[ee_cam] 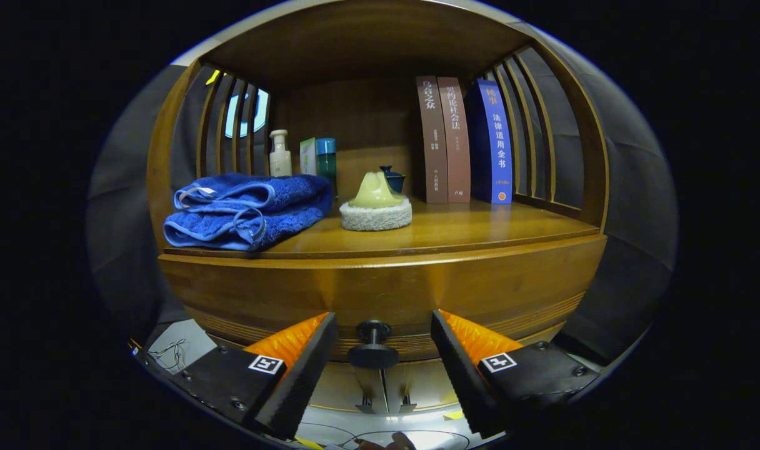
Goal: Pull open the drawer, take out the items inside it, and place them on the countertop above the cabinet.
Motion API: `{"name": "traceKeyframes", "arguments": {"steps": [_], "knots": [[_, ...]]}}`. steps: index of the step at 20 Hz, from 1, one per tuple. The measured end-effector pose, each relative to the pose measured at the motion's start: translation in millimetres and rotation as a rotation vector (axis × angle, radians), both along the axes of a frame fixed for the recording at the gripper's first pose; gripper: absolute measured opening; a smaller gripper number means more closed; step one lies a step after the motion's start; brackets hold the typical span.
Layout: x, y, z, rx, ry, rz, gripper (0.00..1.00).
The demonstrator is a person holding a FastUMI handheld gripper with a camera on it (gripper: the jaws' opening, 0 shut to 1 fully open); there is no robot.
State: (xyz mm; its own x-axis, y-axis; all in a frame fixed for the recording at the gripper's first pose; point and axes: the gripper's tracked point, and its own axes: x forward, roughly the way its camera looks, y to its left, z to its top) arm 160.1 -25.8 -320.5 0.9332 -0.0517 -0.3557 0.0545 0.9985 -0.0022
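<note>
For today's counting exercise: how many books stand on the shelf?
3: two brown books side by side, then a blue book beside them, all upright near the slatted side. None seem hidden.

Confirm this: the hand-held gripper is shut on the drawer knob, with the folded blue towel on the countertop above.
Not shut. In the gripper view the hand-held gripper is open, fingers either side of the drawer knob without touching. The folded blue towel does lie on the countertop.

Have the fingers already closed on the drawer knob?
No, the gripper is open: the drawer knob sits between its fingers with clear gaps on both sides, and the drawer looks shut.
</note>
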Motion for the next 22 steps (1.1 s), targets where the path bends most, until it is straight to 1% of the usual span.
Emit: {"name": "traceKeyframes", "arguments": {"steps": [4, 8, 14, 22], "knots": [[-11, -4, 41, -0.008, -0.044, -0.003, 0.99], [-20, -2, 100, -0.019, -0.131, 0.013, 0.98], [-50, 11, 177, -0.019, -0.228, 0.037, 0.98], [-87, 18, 239, -0.007, -0.29, 0.06, 0.98]]}}
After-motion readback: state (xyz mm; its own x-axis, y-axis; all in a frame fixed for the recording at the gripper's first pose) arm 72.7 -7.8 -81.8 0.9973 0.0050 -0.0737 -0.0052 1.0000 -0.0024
